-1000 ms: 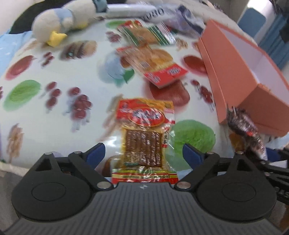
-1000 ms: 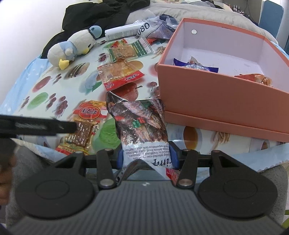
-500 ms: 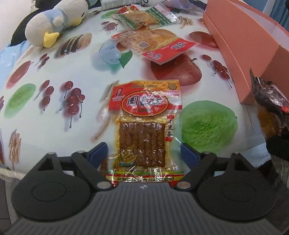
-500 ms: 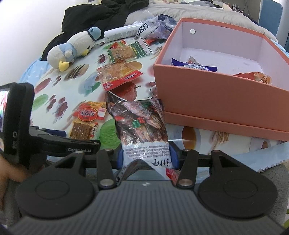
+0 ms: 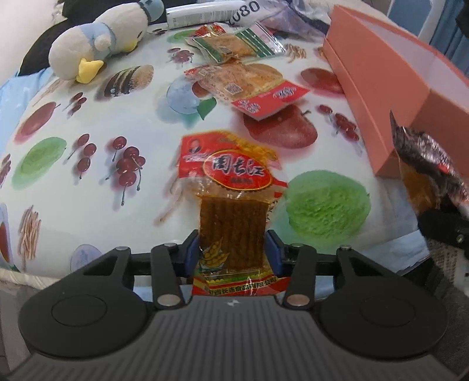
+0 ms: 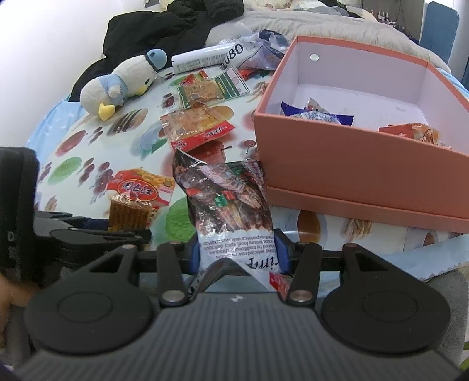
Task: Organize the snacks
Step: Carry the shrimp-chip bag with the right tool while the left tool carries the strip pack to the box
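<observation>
A red and yellow packet of brown bean strips point(image 5: 231, 175) lies on the fruit-print cloth with its near end between the fingers of my left gripper point(image 5: 232, 252). Those jaws are closing, both blue pads press the packet's sides, and the film is buckled. The same packet point(image 6: 137, 190) shows in the right wrist view, left of my right gripper point(image 6: 237, 253). That gripper is shut on a dark foil snack bag point(image 6: 228, 199) and holds it upright in front of the salmon-pink box point(image 6: 337, 164). The foil bag point(image 5: 425, 155) also shows at the right edge of the left wrist view.
The open box point(image 5: 378, 88) holds a blue packet point(image 6: 316, 115) and an orange packet point(image 6: 410, 132). Two more snack packets point(image 5: 249, 85) point(image 5: 234, 44) lie farther back. A plush penguin point(image 5: 99, 44), a white tube point(image 5: 211, 11) and black clothing point(image 6: 176, 26) are at the far side.
The left jaws have come in from wide apart onto the bean-strip packet's sides, and the packet has narrowed and buckled. The right gripper and its foil bag have not moved.
</observation>
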`<state>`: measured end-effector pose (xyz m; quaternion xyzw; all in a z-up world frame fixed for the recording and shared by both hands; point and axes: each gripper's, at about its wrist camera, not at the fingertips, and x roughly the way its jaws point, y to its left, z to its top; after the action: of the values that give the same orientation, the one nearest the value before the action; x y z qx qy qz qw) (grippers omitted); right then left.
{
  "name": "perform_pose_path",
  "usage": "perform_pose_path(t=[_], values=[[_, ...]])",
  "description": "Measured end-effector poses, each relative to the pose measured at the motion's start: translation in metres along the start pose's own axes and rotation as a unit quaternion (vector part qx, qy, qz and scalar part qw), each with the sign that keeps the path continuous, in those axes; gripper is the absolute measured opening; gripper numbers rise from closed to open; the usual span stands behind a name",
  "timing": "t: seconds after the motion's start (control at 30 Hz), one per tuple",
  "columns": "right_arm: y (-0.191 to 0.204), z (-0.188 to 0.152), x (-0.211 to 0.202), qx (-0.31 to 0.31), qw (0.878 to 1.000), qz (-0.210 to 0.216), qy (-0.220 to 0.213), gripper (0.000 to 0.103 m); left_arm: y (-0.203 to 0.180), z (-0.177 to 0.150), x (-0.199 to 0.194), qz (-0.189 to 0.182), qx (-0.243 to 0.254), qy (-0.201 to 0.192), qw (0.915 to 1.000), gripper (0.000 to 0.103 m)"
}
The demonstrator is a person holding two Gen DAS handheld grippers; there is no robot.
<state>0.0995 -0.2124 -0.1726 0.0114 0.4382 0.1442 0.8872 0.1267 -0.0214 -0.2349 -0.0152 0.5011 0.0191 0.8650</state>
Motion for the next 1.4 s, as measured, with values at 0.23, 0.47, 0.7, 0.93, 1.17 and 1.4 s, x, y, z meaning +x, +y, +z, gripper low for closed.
perform_pose_path(t=[0.23,0.47,0.7,0.93,1.17,1.4], values=[[0.001,0.003,-0.008,-0.001,1.000,-0.001,-0.010,0.052,0.005,0.003,-0.020,-0.016,-0.023,-0.015,0.9995,0.049],[0.003,0.009,-0.029,-0.001,1.000,-0.002,-0.028,0.052,0.005,0.016,-0.066,-0.051,-0.046,-0.049,0.9964,0.049],[-0.005,0.022,-0.064,0.017,0.998,-0.005,-0.063,0.052,-0.005,0.040,-0.113,-0.083,-0.045,-0.094,0.9910,0.049],[-0.029,0.040,-0.090,0.046,0.994,-0.016,-0.101,0.052,-0.036,0.073,-0.140,-0.119,-0.026,-0.127,0.9844,0.050],[-0.066,0.062,-0.097,0.074,0.989,-0.038,-0.123,0.052,-0.080,0.110,-0.140,-0.153,-0.004,-0.139,0.9785,0.050],[-0.107,0.085,-0.086,0.091,0.986,-0.057,-0.130,0.052,-0.128,0.153,-0.112,-0.175,0.026,-0.128,0.9758,0.050]])
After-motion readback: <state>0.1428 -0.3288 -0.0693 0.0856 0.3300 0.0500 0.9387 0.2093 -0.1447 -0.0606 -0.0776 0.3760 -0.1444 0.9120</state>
